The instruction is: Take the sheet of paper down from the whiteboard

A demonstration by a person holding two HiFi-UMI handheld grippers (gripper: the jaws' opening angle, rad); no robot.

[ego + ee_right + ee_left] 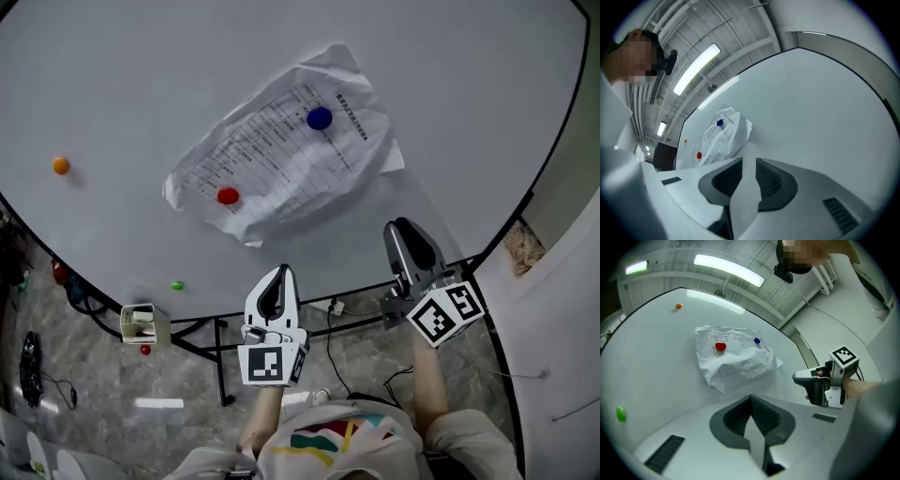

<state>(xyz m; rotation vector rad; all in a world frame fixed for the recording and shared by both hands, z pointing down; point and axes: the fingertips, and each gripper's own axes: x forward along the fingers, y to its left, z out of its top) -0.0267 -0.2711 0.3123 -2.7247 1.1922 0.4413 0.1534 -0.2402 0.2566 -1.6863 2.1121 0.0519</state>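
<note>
On whiteboard, sheet diagonal, lower-left to upper-right; left gripper closed, right gripper parted.

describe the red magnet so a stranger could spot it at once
On the whiteboard hangs a crumpled sheet of paper. Two round magnets pin it: the red magnet near one end, the blue magnet near the other. Only it is red.

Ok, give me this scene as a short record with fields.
paper: crumpled white printed sheet of paper on the whiteboard
pinned by: round blue magnet, round red magnet
elsewhere on board: small orange magnet, small green magnet
left gripper: shut, empty, clear of the paper
right gripper: open, empty, clear of the paper
</note>
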